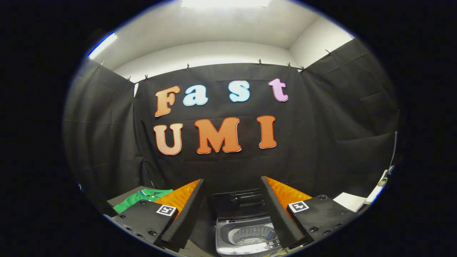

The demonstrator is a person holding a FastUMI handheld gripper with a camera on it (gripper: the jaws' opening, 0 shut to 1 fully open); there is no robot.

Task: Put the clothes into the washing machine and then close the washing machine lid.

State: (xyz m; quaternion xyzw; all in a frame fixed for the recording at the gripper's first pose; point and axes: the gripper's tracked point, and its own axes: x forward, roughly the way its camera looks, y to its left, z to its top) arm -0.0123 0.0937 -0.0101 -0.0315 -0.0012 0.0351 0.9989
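Clearly the gripper [232,217] is released, its fingers spread wide with nothing between them. Ahead, between the fingers, sits the small washing machine [246,235], lid [241,201] standing up, drum looking bare as far as it shows. Off beyond the left finger lies the green shirt [142,199] on a grey surface; likely soft, light and floppy, so best pinched at a bunched fold

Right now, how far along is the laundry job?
Nothing looks done. The washing machine sits between the fingers with its lid raised, and the part of the drum that shows holds no clothes. The claw is open and holds nothing. The green shirt lies beyond the left finger. Loading and closing remain.
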